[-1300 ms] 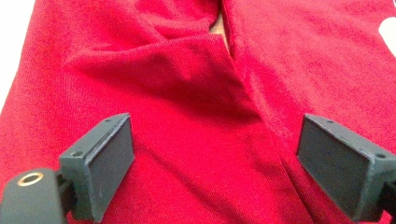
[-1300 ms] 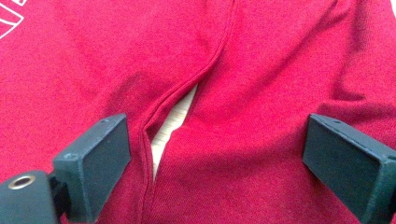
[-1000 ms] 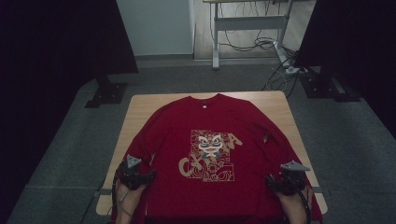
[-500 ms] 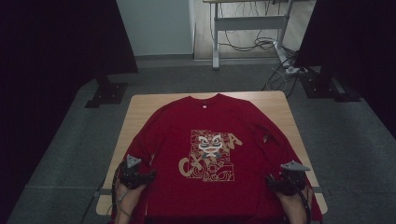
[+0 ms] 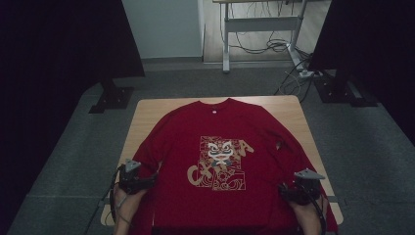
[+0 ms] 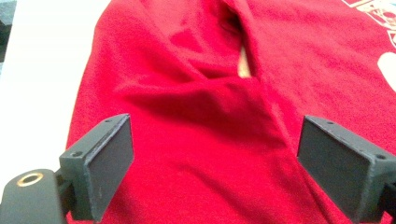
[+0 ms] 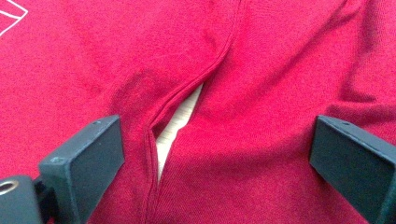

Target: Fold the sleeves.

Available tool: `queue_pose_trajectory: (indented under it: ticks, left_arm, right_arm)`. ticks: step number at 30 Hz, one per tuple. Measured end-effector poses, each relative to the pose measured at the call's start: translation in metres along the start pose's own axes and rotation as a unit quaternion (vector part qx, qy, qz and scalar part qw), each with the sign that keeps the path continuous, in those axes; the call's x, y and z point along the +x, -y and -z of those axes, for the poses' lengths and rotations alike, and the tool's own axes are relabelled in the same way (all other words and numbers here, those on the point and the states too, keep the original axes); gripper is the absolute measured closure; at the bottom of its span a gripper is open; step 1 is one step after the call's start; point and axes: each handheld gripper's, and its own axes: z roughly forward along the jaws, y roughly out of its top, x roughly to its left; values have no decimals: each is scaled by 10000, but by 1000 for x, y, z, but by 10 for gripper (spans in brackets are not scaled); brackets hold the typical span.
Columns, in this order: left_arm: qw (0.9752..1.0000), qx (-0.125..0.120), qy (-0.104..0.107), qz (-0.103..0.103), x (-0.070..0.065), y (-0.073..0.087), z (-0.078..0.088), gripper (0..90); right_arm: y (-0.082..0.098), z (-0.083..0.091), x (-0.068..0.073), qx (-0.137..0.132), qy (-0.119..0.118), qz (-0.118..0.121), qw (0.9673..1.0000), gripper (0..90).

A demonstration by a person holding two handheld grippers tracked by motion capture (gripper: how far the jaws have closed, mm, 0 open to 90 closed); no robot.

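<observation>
A red long-sleeved shirt (image 5: 220, 156) with a white and tan lion print lies flat, front up, on a wooden table (image 5: 147, 110), collar toward the far edge. My left gripper (image 5: 139, 180) hovers over the shirt's left sleeve near the hem, jaws wide apart. In the left gripper view the gripper (image 6: 215, 163) stands open above the folded red sleeve (image 6: 196, 107). My right gripper (image 5: 293, 191) is over the right sleeve by the hem. Its own view shows the gripper (image 7: 215, 163) open over a gap (image 7: 180, 121) between sleeve and body where the table shows.
The table stands on grey carpet. Black curtains hang at both sides on stands with floor bases (image 5: 111, 97). A metal desk frame (image 5: 262, 22) and loose cables (image 5: 274, 46) lie on the floor beyond the table's far edge. The shirt's hem hangs over the near edge.
Both grippers have stayed almost where they were; the left one has shifted very slightly. The shirt has not moved.
</observation>
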Motion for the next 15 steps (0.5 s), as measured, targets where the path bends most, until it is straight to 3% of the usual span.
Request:
queue_pose_trajectory:
  ticks: [3,4,6,7,10,13,15]
  left_arm:
    - [10000,-19,-29,-3,7,-4,2,110]
    - [10000,-57,-54,26,15,-7,4,110]
    - [10000,-57,-54,26,15,-7,4,110]
    - [9998,-124,-84,124,25,-10,6,110]
    - [9997,-136,-113,175,34,-11,5,127]
    - [9997,-136,-113,175,34,-11,5,129]
    - [9995,-97,-217,230,45,-11,0,145]
  right_arm:
    - [0,0,0,0,1,1,10000,36]
    - [0,0,0,1,1,2,10000,36]
    - [0,0,0,0,0,2,10000,36]
    - [0,0,0,0,0,2,10000,35]
    - [0,0,0,0,0,2,10000,35]
    - [0,0,0,2,-6,3,10000,35]
    - [0,0,0,4,-7,3,10000,34]
